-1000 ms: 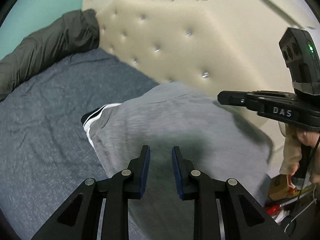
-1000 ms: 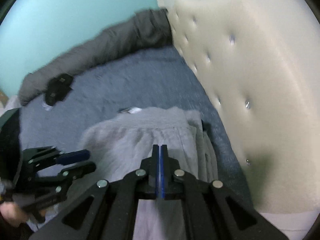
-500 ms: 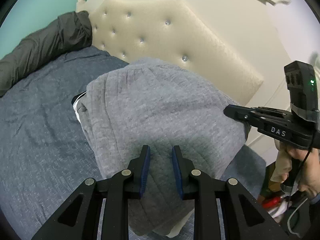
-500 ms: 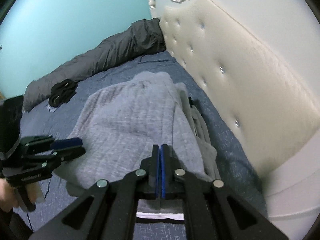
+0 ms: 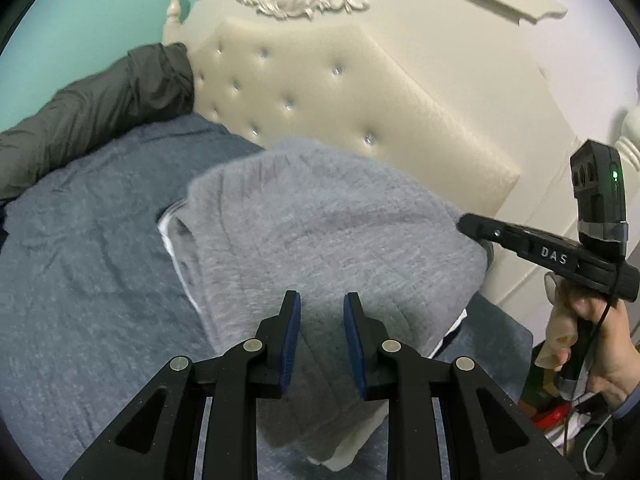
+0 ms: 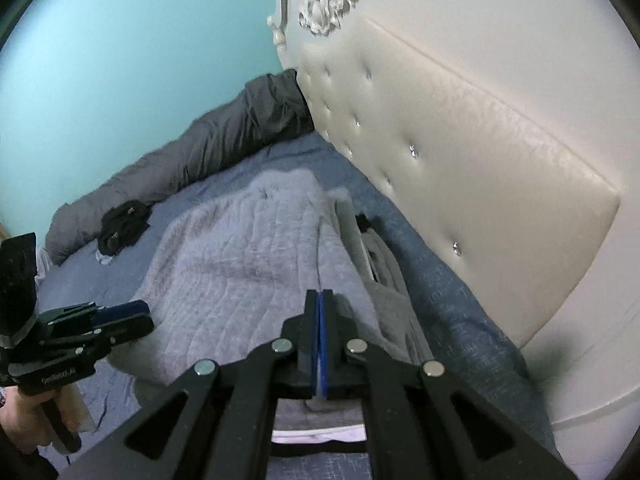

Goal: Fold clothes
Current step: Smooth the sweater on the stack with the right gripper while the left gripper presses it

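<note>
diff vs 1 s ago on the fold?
The grey garment was carried toward the tufted headboard and has come down to lie folded on the blue bedspread. Left gripper is still slightly open with nothing between its pads; right gripper is still shut. The dark jacket did not move.

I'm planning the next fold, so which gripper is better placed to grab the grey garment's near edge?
Probably left: the left gripper hangs over the grey garment, jaws apart and empty. The right gripper is shut and must open first.
</note>
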